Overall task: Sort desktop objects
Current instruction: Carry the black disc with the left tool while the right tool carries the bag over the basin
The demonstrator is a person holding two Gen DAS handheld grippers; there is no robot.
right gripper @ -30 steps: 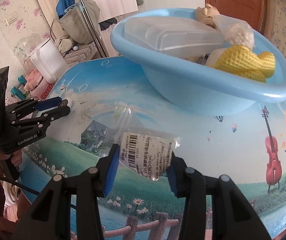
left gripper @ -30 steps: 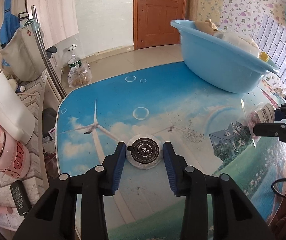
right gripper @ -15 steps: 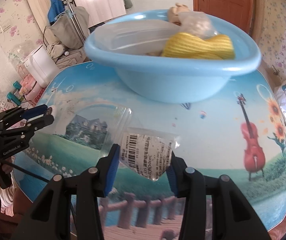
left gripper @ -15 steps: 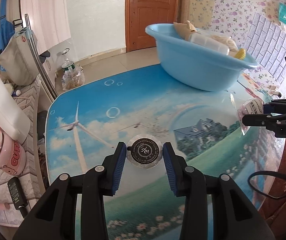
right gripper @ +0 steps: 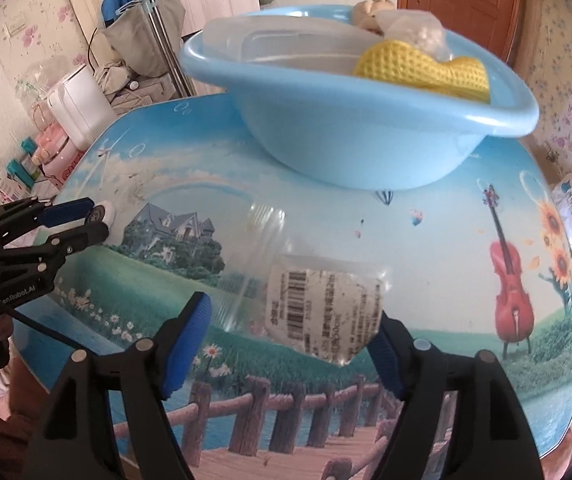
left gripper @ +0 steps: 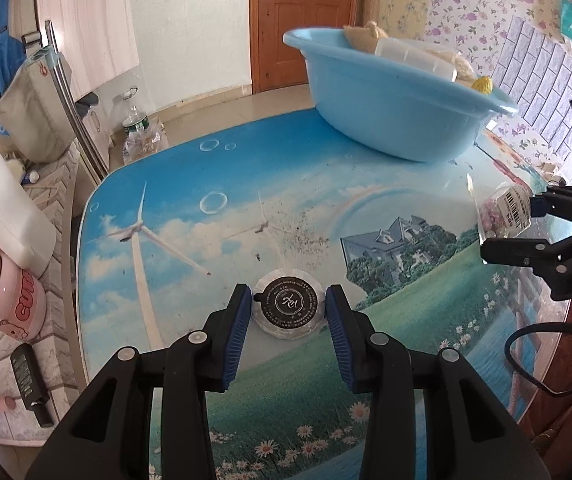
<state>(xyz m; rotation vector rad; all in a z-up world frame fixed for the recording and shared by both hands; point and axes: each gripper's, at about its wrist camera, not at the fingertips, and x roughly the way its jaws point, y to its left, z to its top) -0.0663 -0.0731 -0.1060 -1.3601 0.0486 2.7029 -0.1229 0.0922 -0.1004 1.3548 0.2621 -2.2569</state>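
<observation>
My left gripper [left gripper: 289, 312] is clamped on a round faceted jar [left gripper: 288, 307] with a black label, the blue pads pressing its two sides, and it sits low over the printed table [left gripper: 213, 184]. My right gripper [right gripper: 290, 334] is opening: its blue pads stand wide, the left one clear of the clear plastic packet [right gripper: 322, 312] with the barcode sticker, while the packet's lower right corner lies just beside the right pad; whether it touches there I cannot tell. The packet is blurred and lies between the jaws over the meadow part of the table picture. Beyond both hands the middle of the table is bare print, windmills and rainbow on my left, a red cello on my right. At the far side stands the blue basin [right gripper: 350, 152], holding a clear plastic box [right gripper: 286, 40], a yellow knobbly cloth [right gripper: 426, 68], a bag of white beads and a beige soft toy. The table's rounded left edge [left gripper: 81, 240] drops toward a shelf with a white appliance [left gripper: 1, 212] and a pink cooker [left gripper: 1, 292]. A black cable [left gripper: 534, 356] loops near the table's right edge.
</observation>
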